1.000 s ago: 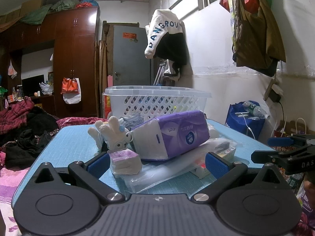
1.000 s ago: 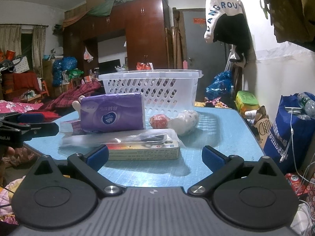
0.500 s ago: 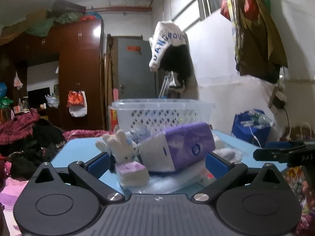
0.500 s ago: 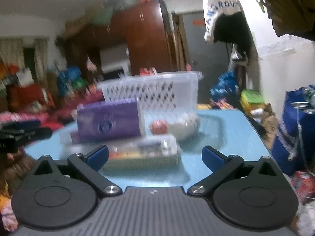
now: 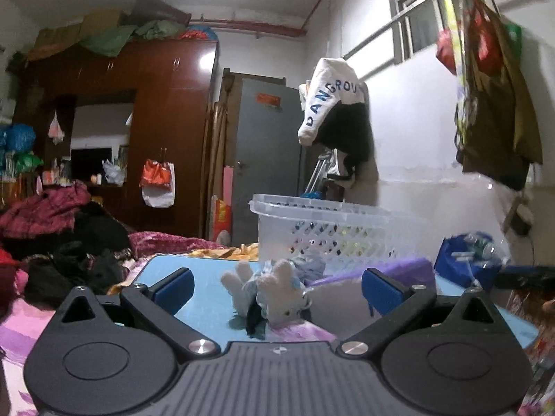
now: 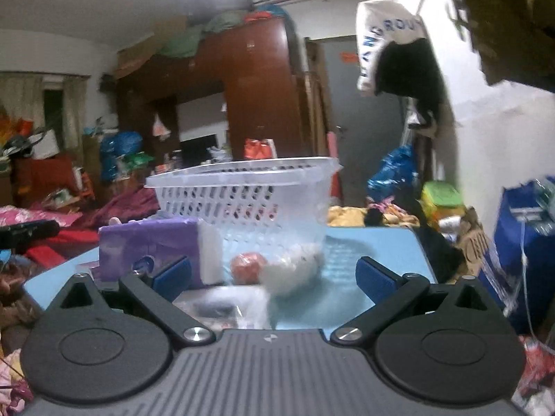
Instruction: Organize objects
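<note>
Over the light-blue tabletop (image 5: 208, 298) both grippers are tilting higher than a second ago, fingers spread and empty: left gripper (image 5: 277, 286) facing the white plush toy (image 5: 277, 291), right gripper (image 6: 274, 274) facing the purple tissue pack (image 6: 156, 246) near the white perforated plastic basket (image 6: 242, 194); open tabletop is lying rightward.

White lattice basket (image 6: 242, 194), purple tissue pack (image 6: 152, 246) — blue table (image 6: 374, 253), red-orange ball (image 6: 248, 266).

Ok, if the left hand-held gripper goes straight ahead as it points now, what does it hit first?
Most likely the white plush toy, centred between the open fingers of the left hand-held gripper. The white basket stands behind it; depth is unclear.
</note>
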`<move>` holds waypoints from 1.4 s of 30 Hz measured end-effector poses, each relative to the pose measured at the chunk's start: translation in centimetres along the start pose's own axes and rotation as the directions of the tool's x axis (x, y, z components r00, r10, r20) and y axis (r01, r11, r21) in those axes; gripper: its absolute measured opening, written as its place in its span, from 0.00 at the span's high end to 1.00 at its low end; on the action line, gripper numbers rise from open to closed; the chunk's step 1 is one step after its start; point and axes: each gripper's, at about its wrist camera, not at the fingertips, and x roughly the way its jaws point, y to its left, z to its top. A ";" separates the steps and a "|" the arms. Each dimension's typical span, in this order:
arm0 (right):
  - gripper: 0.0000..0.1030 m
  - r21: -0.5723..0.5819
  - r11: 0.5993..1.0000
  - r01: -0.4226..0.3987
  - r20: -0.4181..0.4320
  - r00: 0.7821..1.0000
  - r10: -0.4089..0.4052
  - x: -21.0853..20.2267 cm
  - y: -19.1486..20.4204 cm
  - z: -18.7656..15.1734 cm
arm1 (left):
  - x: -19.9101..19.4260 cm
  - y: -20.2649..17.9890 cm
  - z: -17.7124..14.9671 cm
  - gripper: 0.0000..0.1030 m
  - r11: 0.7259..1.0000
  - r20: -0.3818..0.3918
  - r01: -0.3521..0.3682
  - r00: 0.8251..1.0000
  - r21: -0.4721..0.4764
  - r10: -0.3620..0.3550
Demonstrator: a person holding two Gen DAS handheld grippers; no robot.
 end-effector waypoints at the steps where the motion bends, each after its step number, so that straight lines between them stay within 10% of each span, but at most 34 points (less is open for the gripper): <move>1: 0.00 -0.012 1.000 0.004 0.000 1.000 -0.004 0.3 0.2 0.1 | -0.1 0.1 0.2 0.00 1.000 -0.006 0.008 1.000 -0.012 -0.009; 17: 0.00 -0.062 0.982 -0.178 -0.019 0.984 0.177 4.1 1.5 1.2 | 3.8 -3.8 -1.6 0.10 0.995 -0.121 0.083 0.990 0.063 -0.075; 27: 0.39 -0.082 0.957 -0.279 -0.099 0.958 0.270 5.3 2.1 1.0 | 4.3 -4.4 -2.2 0.25 0.990 -0.150 0.130 0.981 0.059 -0.120; 42: 0.58 -0.046 0.919 -0.391 -0.151 0.912 0.380 6.3 1.1 0.7 | 5.6 -5.2 -2.6 0.56 0.977 -0.191 0.212 0.961 0.034 -0.201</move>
